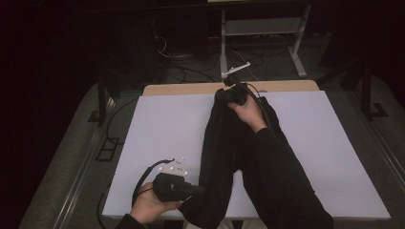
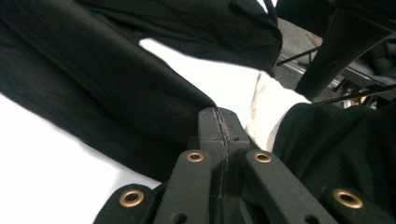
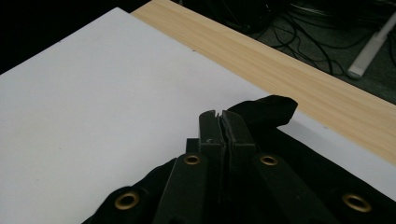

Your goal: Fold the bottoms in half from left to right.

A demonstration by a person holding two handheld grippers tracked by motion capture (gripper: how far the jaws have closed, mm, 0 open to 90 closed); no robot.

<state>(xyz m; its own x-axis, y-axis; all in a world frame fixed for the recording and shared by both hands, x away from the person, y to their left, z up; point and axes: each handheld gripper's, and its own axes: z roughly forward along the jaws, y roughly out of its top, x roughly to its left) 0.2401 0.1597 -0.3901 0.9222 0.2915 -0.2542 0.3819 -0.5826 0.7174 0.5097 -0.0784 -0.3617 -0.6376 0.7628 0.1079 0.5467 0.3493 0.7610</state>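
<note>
Both grippers are clamped on a black garment (image 1: pixel 224 143) that runs in a long band down the middle of the white board (image 1: pixel 157 124) — the left gripper (image 1: pixel 198 190) pinches its near end, the right gripper (image 1: pixel 228 91) its far end. In the left gripper view the jaws stand pressed together with a thin fold of cloth (image 2: pixel 116 93) caught at their tips; in the right gripper view they are equally tight, dark fabric (image 3: pixel 266 112) bunching just past the tips. The step looks like stretching the garment out straight, so the sound way is to hold the two ends level with each other and pull them gently apart, enough to take the slack out without dragging cloth from either pinch. Mind the right arm's sleeve (image 1: pixel 277 176) — it lies right over the garment and could rumple it. Now the edges: just ahead of the right gripper the board ends, with a strip of wooden table (image 3: pixel 299 70) beyond it, so there is little room to pull farther away. The left gripper sits close to the near edge, which cramps any pull towards the person. To the outer side of each gripper lies open white board, plenty of space for shifting sideways.
</note>
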